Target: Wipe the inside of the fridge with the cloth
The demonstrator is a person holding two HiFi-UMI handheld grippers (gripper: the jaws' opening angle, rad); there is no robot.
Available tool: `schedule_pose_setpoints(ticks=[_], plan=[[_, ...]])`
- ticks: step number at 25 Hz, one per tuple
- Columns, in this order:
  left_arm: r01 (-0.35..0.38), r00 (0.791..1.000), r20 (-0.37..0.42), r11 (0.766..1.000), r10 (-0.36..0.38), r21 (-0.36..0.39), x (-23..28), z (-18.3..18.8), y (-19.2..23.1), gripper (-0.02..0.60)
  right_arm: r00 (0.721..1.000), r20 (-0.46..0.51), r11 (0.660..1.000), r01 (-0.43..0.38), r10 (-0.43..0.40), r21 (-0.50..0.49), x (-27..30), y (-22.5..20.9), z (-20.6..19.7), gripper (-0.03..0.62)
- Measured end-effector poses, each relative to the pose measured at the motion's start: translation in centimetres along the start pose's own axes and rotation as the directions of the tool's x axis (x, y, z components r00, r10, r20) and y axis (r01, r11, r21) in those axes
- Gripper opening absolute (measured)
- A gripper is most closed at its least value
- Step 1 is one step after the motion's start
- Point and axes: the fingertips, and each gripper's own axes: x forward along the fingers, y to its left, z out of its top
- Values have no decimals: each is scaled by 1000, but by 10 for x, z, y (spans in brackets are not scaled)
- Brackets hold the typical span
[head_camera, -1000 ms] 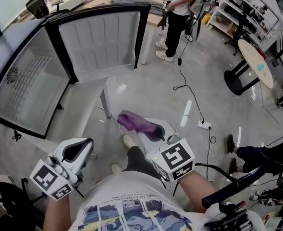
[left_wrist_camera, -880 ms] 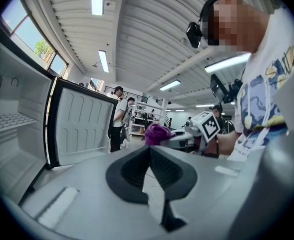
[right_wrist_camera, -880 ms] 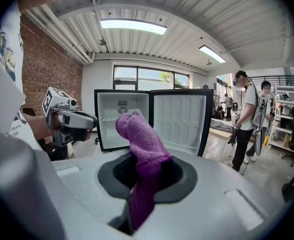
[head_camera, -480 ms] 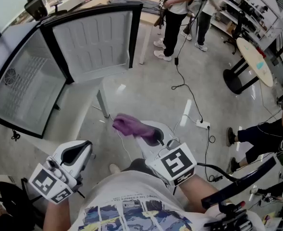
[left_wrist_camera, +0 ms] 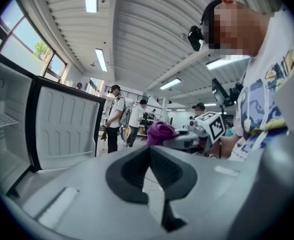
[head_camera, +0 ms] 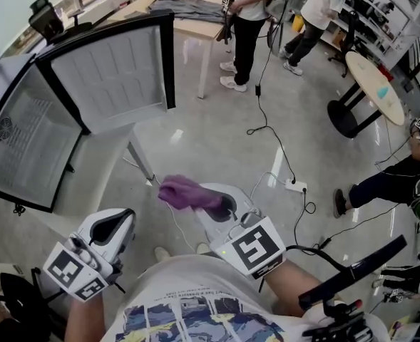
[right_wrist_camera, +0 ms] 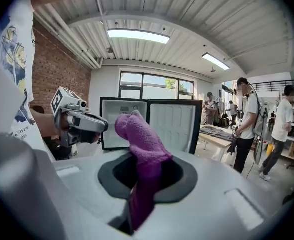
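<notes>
The small fridge (head_camera: 21,137) stands at the left of the head view with its white-lined door (head_camera: 113,73) swung wide open. My right gripper (head_camera: 220,204) is shut on a purple cloth (head_camera: 185,191), held low over the floor and apart from the fridge. In the right gripper view the cloth (right_wrist_camera: 139,139) sticks up between the jaws, with the open fridge (right_wrist_camera: 122,121) behind it. My left gripper (head_camera: 115,223) is shut and holds nothing. The left gripper view shows its jaws closed together, with the cloth (left_wrist_camera: 159,131) and the door (left_wrist_camera: 67,129) beyond.
A metal table leg (head_camera: 142,164) stands between me and the fridge. Cables and a power strip (head_camera: 295,186) lie on the concrete floor. Two people stand by a table (head_camera: 195,6) at the back. A round table (head_camera: 377,84) and a seated person (head_camera: 398,184) are at the right.
In the head view the fridge has slid further left and away. My right gripper and the cloth drifted slightly left. The left gripper has stayed as it was.
</notes>
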Motion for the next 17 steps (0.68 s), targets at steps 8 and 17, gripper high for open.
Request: schedule_pose_setpoints(ticks=[8,17], plan=[[19,1000,-8,1000,-19,12,34,5,-23,5,1000,2,1000,7,-7,26,-29,-29,-8,54],[-3,1000,-14,1000,3,-11,84,-7,-38,5,1000,-5,1000,-20,20,8,-46,-71,-33,54]])
